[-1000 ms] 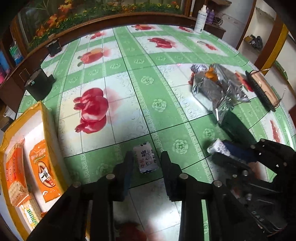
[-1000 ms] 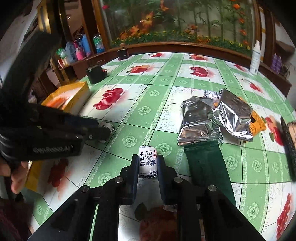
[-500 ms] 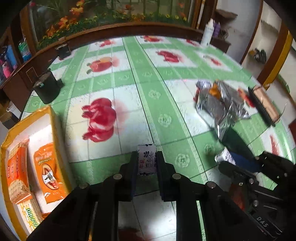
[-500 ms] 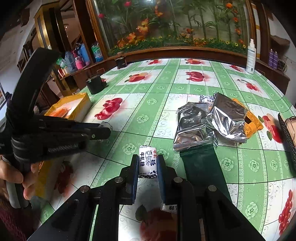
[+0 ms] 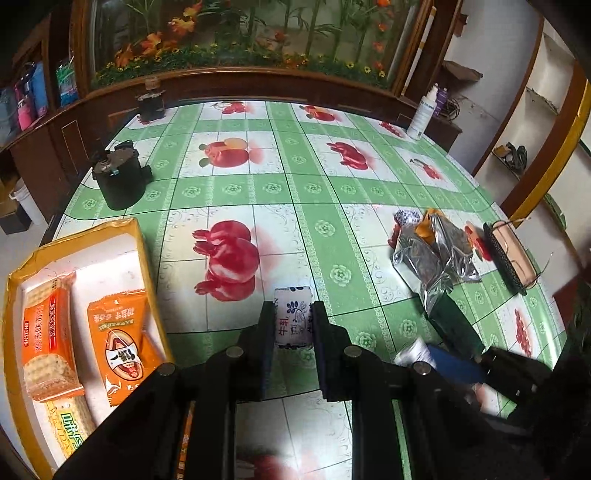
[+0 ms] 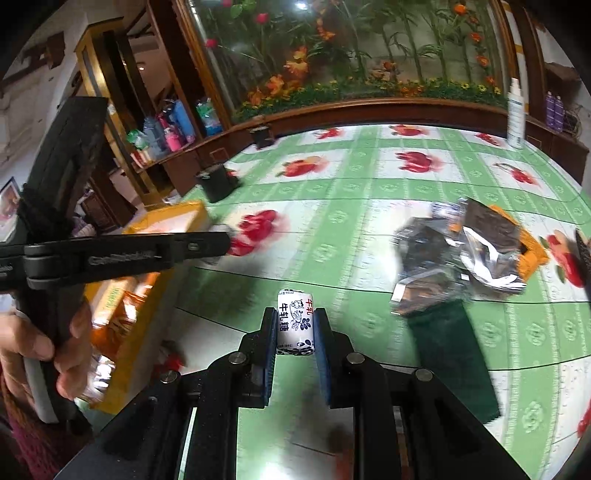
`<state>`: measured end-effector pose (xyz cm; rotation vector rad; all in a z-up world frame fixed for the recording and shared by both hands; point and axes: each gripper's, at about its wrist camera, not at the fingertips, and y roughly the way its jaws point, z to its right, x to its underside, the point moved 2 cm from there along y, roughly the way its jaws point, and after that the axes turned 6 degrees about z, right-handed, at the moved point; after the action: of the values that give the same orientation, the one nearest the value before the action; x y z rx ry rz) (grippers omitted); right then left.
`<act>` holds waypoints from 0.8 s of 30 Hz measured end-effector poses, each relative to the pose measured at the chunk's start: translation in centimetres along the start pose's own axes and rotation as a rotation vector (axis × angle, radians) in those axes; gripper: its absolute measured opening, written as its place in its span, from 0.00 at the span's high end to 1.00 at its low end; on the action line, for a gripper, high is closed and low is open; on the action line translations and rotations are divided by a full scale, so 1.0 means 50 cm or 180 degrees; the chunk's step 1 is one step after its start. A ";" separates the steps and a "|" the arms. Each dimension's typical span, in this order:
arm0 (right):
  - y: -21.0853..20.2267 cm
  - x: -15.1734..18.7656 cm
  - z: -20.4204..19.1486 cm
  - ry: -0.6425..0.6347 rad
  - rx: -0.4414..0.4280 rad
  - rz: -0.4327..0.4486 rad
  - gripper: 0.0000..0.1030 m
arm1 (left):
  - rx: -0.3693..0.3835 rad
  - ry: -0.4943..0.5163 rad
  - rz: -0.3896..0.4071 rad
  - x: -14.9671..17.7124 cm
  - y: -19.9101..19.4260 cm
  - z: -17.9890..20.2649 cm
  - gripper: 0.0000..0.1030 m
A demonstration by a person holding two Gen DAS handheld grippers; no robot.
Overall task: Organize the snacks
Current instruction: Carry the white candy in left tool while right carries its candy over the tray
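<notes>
My left fingers [image 5: 293, 325] clamped on a white nougat candy [image 5: 293, 317], right fingers [image 6: 295, 328] pinching a second candy [image 6: 295, 323], green fruit-print bench [image 5: 295, 192], yellow snack tray [image 5: 22, 266] at 9 o'clock, foil packets [image 5: 432, 254] at 3 o'clock, planted glass tank [image 5: 240, 33] at 12 o'clock.

A white nougat candy [image 5: 293, 320] with blue print is clamped upright; a second [image 6: 295, 322] likewise. Orange biscuit packets [image 5: 48, 339] are laid in the yellow box [image 5: 146, 254].

green fruit-print tablecloth [image 5: 325, 192], black pot [image 5: 120, 181], white spray bottle [image 6: 516, 114], planted aquarium [image 6: 369, 48]
</notes>
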<state>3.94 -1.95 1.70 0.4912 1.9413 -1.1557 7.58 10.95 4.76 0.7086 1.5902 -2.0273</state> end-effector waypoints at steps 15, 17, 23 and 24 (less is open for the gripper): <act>0.038 0.015 -0.196 -0.0512 -0.0515 -0.0039 0.79 | -0.0245 -0.0518 0.0276 -0.020 -0.062 -0.139 0.82; 0.040 0.023 -0.221 -0.0574 -0.0589 -0.0043 0.79 | -0.0359 -0.0592 0.0288 -0.018 -0.068 -0.168 0.82; 0.048 0.053 -0.293 -0.0865 -0.0731 -0.0068 0.79 | -0.0696 -0.0745 0.0205 -0.005 -0.067 -0.239 0.82; 0.051 0.058 -0.303 -0.0919 -0.0750 -0.0080 0.79 | -0.0718 -0.0756 0.0185 -0.003 -0.065 -0.245 0.82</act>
<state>-2.80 12.17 1.88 0.1641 1.8035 -0.9395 6.98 23.60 4.81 0.4091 1.6042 -1.7799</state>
